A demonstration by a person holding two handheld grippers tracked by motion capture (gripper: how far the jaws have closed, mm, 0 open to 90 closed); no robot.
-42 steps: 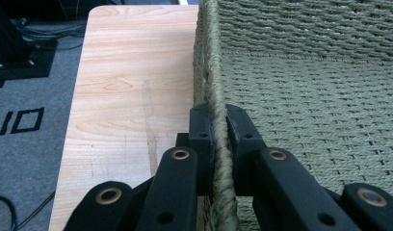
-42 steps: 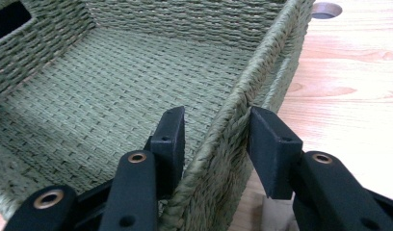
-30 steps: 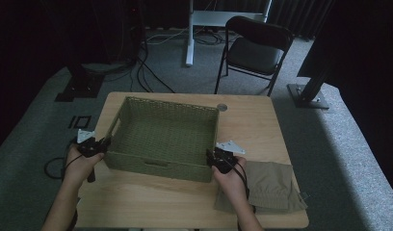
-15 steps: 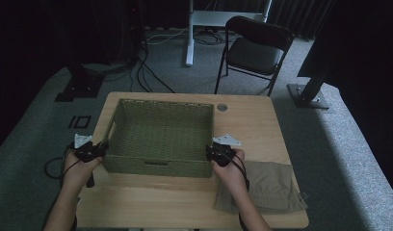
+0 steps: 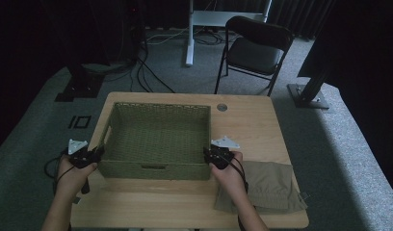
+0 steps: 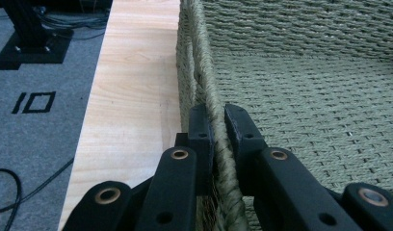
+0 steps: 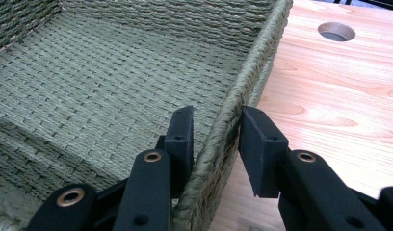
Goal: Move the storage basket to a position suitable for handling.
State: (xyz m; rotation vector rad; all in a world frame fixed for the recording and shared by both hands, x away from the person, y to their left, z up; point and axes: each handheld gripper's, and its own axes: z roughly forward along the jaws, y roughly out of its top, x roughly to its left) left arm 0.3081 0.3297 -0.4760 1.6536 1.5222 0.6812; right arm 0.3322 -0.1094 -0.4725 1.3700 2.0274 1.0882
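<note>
While two forearms come up from the bottom edge of the high view, each hand holds a black two-jaw gripper against the near corners of a green woven basket [image 5: 158, 139] at the centre of the frame. At lower left, the left gripper [image 5: 91, 155] meets the basket's left wall near its front corner. The left gripper view shows its jaws closed narrowly on the braided rim [image 6: 211, 103], one pad on the outside and one on the inside, both pressing the weave. At lower centre right, the right gripper [image 5: 211, 155] sits at the basket's right wall near the front corner. In the right gripper view its jaws straddle the rim [image 7: 242, 91]: the inner pad lies against the weave, while the outer pad stands a little apart from the wall, so the rim is between the jaws but not squeezed from both sides.

Just right of that hand, at lower right of the high view, a folded khaki cloth [image 5: 269, 185] lies on the light wooden table [image 5: 252, 125], close to the basket but not touching it. The basket stands upright on the tabletop. Beyond its far right corner a round cable hole [image 5: 222, 107] is set into the table. Farther off, at upper centre right, a dark folding chair [image 5: 255, 48] stands on grey carpet [image 5: 358, 159], with cables [image 5: 146, 62] trailing at upper left.
</note>
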